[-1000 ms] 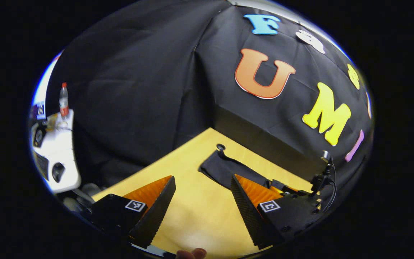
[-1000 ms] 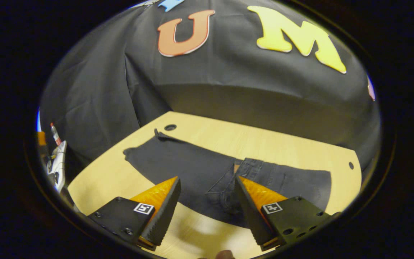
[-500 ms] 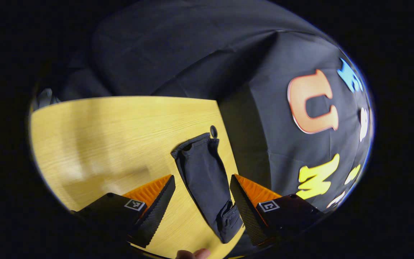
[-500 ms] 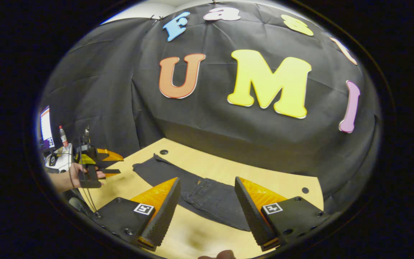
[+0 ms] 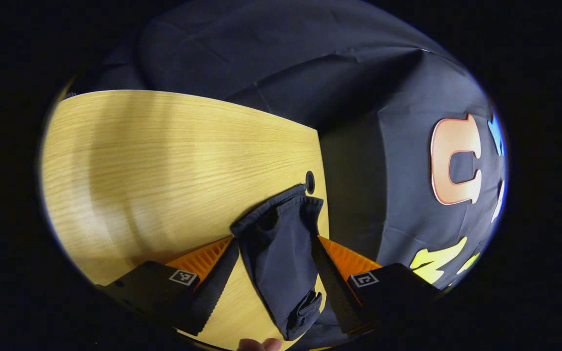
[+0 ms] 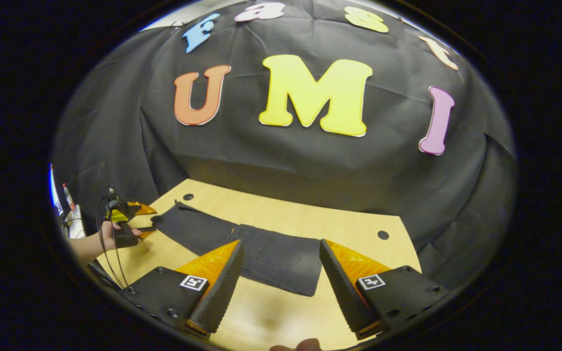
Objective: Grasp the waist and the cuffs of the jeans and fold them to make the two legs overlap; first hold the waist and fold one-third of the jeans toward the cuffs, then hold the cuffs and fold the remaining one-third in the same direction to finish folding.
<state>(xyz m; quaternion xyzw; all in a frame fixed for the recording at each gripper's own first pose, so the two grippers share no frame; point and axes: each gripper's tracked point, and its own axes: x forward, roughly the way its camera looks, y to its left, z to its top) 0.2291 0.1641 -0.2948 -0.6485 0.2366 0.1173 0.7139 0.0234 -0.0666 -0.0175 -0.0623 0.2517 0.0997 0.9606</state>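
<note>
Straddling jeans (image 5: 281, 258) cuff end, left claw (image 5: 275, 273) wide — right claw (image 6: 278, 278) wide above waist.

No readable text; only small square coded markers sit on the tongs' finger mounts.

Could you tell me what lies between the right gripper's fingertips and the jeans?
In the right gripper view, just bare table separates the open right gripper from the jeans' near edge.

jeans (image 5: 281, 263) — waist end beyond lower edge
</note>
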